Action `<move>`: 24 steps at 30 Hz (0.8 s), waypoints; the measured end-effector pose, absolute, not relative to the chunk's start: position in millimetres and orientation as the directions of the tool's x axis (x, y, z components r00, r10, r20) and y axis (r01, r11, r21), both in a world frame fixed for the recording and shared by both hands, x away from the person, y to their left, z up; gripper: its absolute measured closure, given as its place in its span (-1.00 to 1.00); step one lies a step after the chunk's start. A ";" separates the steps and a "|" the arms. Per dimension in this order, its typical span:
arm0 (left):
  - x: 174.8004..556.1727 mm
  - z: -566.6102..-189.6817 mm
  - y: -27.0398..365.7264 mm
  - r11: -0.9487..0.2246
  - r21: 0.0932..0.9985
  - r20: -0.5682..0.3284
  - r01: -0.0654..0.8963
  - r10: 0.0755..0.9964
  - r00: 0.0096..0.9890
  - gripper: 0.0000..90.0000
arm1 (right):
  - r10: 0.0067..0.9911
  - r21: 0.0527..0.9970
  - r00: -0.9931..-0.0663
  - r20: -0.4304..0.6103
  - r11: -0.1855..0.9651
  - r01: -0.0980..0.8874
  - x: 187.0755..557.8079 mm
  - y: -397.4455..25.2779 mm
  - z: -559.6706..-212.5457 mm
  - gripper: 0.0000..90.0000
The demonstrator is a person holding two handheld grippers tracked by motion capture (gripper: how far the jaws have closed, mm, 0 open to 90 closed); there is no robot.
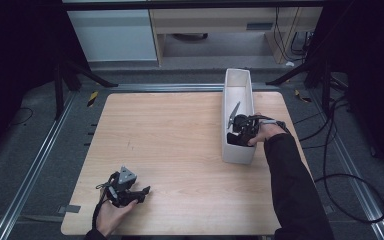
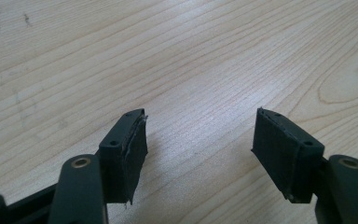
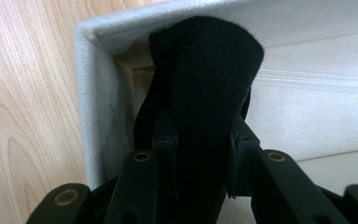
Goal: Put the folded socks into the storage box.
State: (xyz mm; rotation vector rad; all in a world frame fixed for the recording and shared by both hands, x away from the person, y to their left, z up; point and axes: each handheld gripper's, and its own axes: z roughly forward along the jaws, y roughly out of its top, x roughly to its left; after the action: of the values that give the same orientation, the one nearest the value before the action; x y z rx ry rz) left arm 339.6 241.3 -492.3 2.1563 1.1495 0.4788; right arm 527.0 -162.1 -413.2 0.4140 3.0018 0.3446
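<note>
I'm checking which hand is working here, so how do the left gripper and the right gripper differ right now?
The left gripper has its jaws spread wide with nothing between them; the right gripper is clamped on a black cloth. The left gripper sits low over the bare wooden table near its front edge; the right gripper is at the white box, holding the cloth by its inner corner. Both have black jaws and are hand-held.

Table evenly lit | surroundings dark | close jaws perhaps blurred
</note>
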 end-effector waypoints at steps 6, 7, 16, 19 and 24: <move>339.7 -492.7 241.1 -0.414 0.685 0.018 0.600 0.833 0.554 -0.25 | 0.289 0.211 -0.957 -0.018 0.937 0.279 529.9 -159.1 -422.1 0.49; 339.8 -492.8 240.8 -0.412 0.685 0.016 0.601 0.833 0.552 -0.25 | 0.290 0.210 -0.957 -0.024 0.937 0.278 529.8 -158.8 -421.9 0.46; 339.6 -492.4 240.6 -0.418 0.680 0.018 0.603 0.831 0.555 -0.25 | 0.355 0.316 -0.930 -0.094 0.897 0.310 521.9 -164.8 -397.6 0.08; 339.2 -492.6 239.7 -0.419 0.681 0.019 0.600 0.830 0.557 -0.25 | 0.364 0.382 -0.921 -0.136 0.877 0.290 513.8 -168.2 -381.5 0.02; 339.4 -492.2 239.5 -0.416 0.683 0.015 0.601 0.830 0.558 -0.25 | 0.411 0.521 -0.891 -0.195 0.813 0.261 491.8 -172.2 -355.1 -0.03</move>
State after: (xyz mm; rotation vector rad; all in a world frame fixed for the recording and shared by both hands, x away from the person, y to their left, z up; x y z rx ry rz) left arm 339.4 239.5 -492.2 2.1600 1.1430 0.4694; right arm 491.8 -172.2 -355.1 0.5127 2.6990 0.7128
